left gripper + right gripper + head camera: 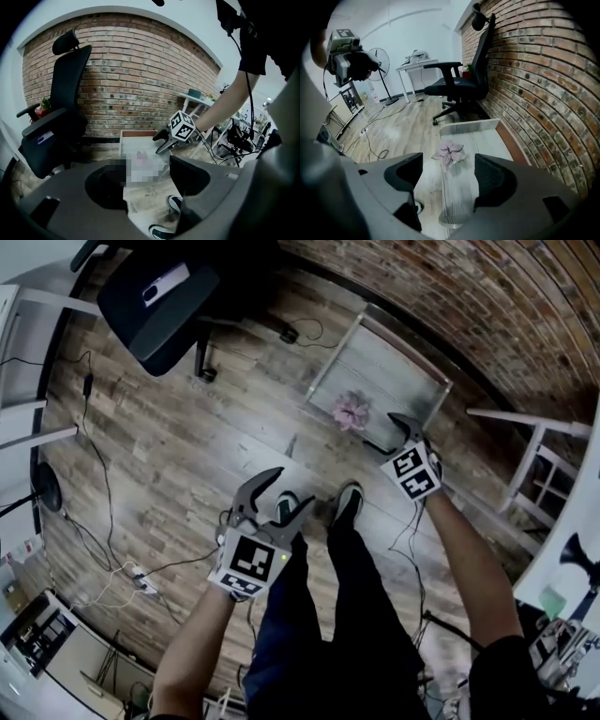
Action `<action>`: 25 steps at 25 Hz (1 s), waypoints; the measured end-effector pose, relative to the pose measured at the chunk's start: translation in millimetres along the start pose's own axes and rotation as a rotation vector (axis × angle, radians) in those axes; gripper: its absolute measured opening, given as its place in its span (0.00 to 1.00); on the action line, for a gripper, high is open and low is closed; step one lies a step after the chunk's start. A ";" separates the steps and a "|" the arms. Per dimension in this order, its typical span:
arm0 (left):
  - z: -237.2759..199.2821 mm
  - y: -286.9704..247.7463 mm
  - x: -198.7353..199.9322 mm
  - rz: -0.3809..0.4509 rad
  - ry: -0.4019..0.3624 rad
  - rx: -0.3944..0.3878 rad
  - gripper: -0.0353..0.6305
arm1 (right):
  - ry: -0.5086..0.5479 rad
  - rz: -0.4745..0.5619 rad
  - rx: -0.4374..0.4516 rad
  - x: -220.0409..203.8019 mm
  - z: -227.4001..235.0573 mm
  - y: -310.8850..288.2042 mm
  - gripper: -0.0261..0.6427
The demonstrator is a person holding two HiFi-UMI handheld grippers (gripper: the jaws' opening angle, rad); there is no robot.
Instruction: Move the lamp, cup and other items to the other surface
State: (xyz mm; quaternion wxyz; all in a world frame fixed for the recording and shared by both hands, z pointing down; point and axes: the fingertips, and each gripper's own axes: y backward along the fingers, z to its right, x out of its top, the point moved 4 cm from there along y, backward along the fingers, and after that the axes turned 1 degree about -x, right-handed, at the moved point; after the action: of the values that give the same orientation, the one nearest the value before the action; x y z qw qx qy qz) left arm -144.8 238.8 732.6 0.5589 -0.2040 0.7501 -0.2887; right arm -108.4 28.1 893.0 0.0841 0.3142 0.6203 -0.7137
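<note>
A pink paper flower [351,412] lies on a low white-topped table [394,367] by the brick wall. My right gripper [384,432] hovers just beside the flower, jaws open and nothing between them. In the right gripper view the flower [449,153] lies just beyond my right gripper's [447,176] tips, on the pale tabletop [461,192]. My left gripper [292,488] hangs open and empty above the floor, over my shoes. From the left gripper view, my left gripper [145,180] points at the table [136,139] and at the right gripper [158,144]. No lamp or cup shows.
A black office chair [159,296] stands on the wooden floor at the far left. Cables and a power strip [141,579] trail across the floor. White table frames [539,460] stand at the right. A fan [379,58] and a white desk [417,63] stand farther off.
</note>
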 end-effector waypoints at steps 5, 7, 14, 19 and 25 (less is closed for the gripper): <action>-13.0 -4.6 -29.6 0.011 0.033 0.040 0.47 | 0.033 -0.026 0.019 -18.6 -4.3 -52.5 0.58; -18.3 -8.5 -41.2 0.008 0.054 0.053 0.47 | 0.031 -0.023 0.029 -22.2 -2.8 -74.2 0.62; -32.7 -27.5 -78.3 0.019 0.111 0.064 0.47 | -0.089 0.027 0.091 -23.7 -2.6 -140.8 0.74; -39.4 -36.5 -87.7 0.037 0.127 0.058 0.47 | -0.058 -0.036 0.086 -40.0 -5.7 -168.5 0.54; -37.1 -30.7 -74.5 0.046 0.122 0.045 0.46 | -0.103 -0.027 0.092 -38.3 -8.4 -151.5 0.49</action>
State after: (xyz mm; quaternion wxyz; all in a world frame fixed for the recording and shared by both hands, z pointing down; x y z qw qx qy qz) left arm -159.0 270.2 814.3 0.5229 -0.1562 0.7807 -0.3044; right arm -152.6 58.4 1040.1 0.0915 0.2722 0.5859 -0.7578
